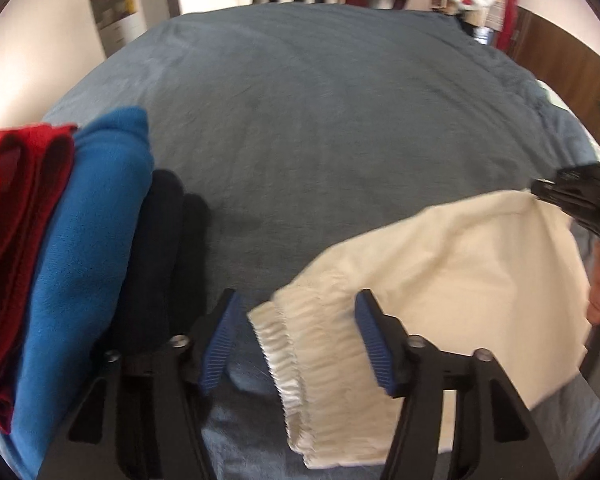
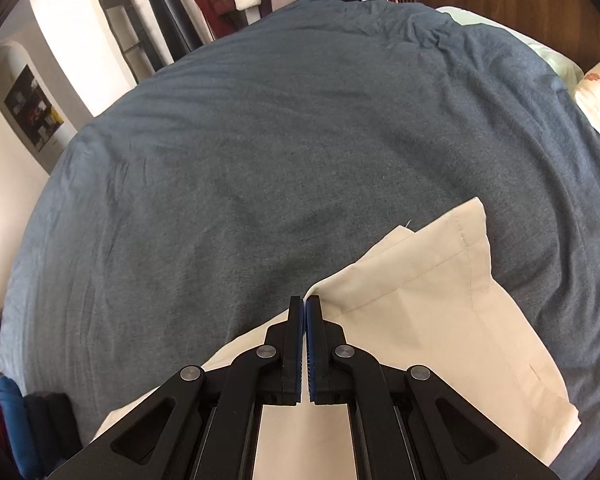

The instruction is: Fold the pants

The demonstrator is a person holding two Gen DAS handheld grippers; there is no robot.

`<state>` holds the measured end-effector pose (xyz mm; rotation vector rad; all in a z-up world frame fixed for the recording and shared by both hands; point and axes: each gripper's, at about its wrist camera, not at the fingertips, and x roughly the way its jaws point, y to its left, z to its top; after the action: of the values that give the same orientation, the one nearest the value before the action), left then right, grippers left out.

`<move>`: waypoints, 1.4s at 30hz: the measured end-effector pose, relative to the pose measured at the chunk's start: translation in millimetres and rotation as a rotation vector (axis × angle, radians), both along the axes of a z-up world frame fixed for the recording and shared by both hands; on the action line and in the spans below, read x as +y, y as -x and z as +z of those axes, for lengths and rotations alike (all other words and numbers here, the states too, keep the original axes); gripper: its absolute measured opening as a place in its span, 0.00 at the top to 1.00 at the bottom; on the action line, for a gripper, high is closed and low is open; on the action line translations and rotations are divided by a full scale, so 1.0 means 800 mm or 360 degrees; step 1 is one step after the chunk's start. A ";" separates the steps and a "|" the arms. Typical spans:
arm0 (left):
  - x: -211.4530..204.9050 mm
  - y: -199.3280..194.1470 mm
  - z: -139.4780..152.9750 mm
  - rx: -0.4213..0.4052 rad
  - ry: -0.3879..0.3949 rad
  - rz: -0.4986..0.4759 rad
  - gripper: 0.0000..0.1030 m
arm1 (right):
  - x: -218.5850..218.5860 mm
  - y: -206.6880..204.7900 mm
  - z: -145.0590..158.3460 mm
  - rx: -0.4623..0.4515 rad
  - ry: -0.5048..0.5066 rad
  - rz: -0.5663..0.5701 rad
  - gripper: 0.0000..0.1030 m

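Left gripper (image 1: 296,340): jaws apart, straddling gathered waistband of cream pants (image 1: 460,272). Right gripper (image 2: 304,308): clamped on pants fabric. Grey bedspread (image 1: 320,120) beyond lies bare.

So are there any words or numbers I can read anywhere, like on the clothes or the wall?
None can be read.
Wall poster: has print and pictures, but too small and blurred to read.
Cream pants, folded clothes pile, grey bedspread: no words or labels showing.
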<state>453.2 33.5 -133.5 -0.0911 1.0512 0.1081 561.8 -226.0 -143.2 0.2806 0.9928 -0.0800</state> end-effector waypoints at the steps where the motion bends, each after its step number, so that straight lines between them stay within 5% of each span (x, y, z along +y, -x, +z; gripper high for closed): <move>1: 0.001 -0.003 -0.004 0.0017 0.0015 -0.0002 0.41 | 0.000 0.000 -0.001 0.0002 0.0000 0.0001 0.98; 3: 0.000 -0.006 -0.012 0.0032 0.0035 -0.0008 0.42 | 0.000 0.000 -0.002 0.0004 0.0007 0.0003 0.98; 7: -0.007 -0.004 -0.011 0.0007 0.0074 -0.0052 0.77 | 0.002 0.000 -0.003 0.0009 0.0016 0.0011 0.98; 14: -0.021 0.001 0.011 -0.0105 -0.0203 -0.0025 0.81 | 0.006 -0.011 0.003 -0.0035 -0.0010 0.0017 0.98; 18: -0.023 -0.006 -0.002 0.0008 -0.0288 -0.0022 0.74 | 0.013 -0.029 -0.008 0.0051 -0.0004 0.0024 0.92; 19: -0.024 -0.005 0.001 0.0003 -0.0324 -0.0004 0.62 | 0.012 -0.028 -0.009 0.0072 -0.0009 0.0013 0.86; 21: -0.028 0.005 0.011 -0.0049 -0.0430 0.0038 0.47 | 0.005 -0.020 -0.003 0.0072 -0.0001 -0.0028 0.54; 26: -0.053 0.036 0.052 -0.0241 -0.0472 -0.0086 0.37 | -0.013 0.039 0.046 -0.0109 0.0101 -0.0073 0.53; 32: -0.075 0.068 0.062 -0.0233 -0.0366 -0.0182 0.37 | -0.048 0.127 0.087 -0.0208 0.0154 -0.0088 0.53; 42: -0.130 0.121 0.030 0.0011 -0.0216 -0.0179 0.37 | -0.146 0.209 0.042 -0.0067 0.0125 -0.0278 0.53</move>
<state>356.7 -70.8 -109.4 0.0916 1.0507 0.0776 394.8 -342.9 -109.3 0.2958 0.9198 -0.2706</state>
